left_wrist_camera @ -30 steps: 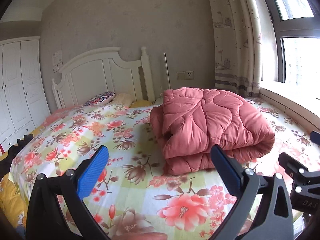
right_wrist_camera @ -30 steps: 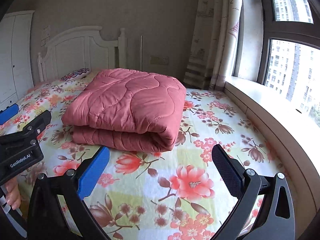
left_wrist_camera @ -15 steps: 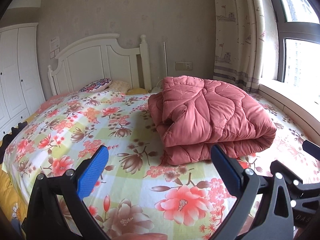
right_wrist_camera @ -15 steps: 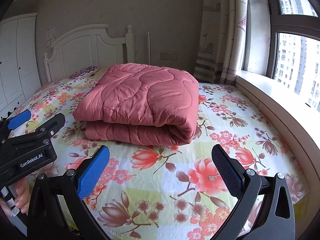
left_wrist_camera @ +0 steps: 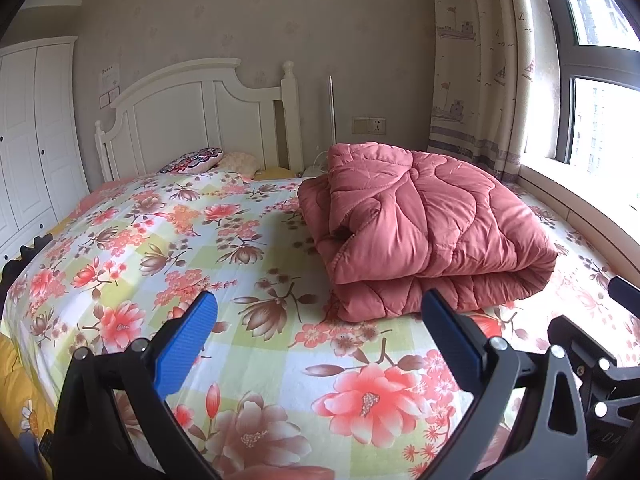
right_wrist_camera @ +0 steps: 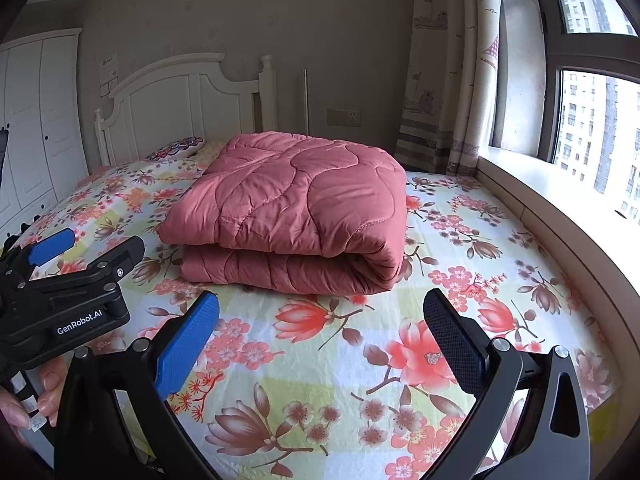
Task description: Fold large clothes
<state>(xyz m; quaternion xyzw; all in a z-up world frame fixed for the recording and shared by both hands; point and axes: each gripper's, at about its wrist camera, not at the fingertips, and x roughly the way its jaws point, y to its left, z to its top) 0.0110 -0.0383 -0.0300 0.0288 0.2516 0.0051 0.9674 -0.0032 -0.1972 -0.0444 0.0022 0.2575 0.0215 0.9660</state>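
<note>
Floral bed point(left_wrist_camera: 248, 248): folded pink quilt point(left_wrist_camera: 420, 224) window-side; bare sheet before quilt; left tool point(left_wrist_camera: 320, 340), right tool point(right_wrist_camera: 320, 340) wide open, empty.

I see a big bed point(left_wrist_camera: 248, 248) with a flowery sheet and a white headboard point(left_wrist_camera: 192, 116). Behind it is a plain beige wall point(left_wrist_camera: 260, 12) with a socket point(left_wrist_camera: 369, 125). A white wardrobe point(left_wrist_camera: 32, 128) stands on the left. Bright light comes through the window point(right_wrist_camera: 592, 120), beside a long curtain point(right_wrist_camera: 448, 64).
</note>
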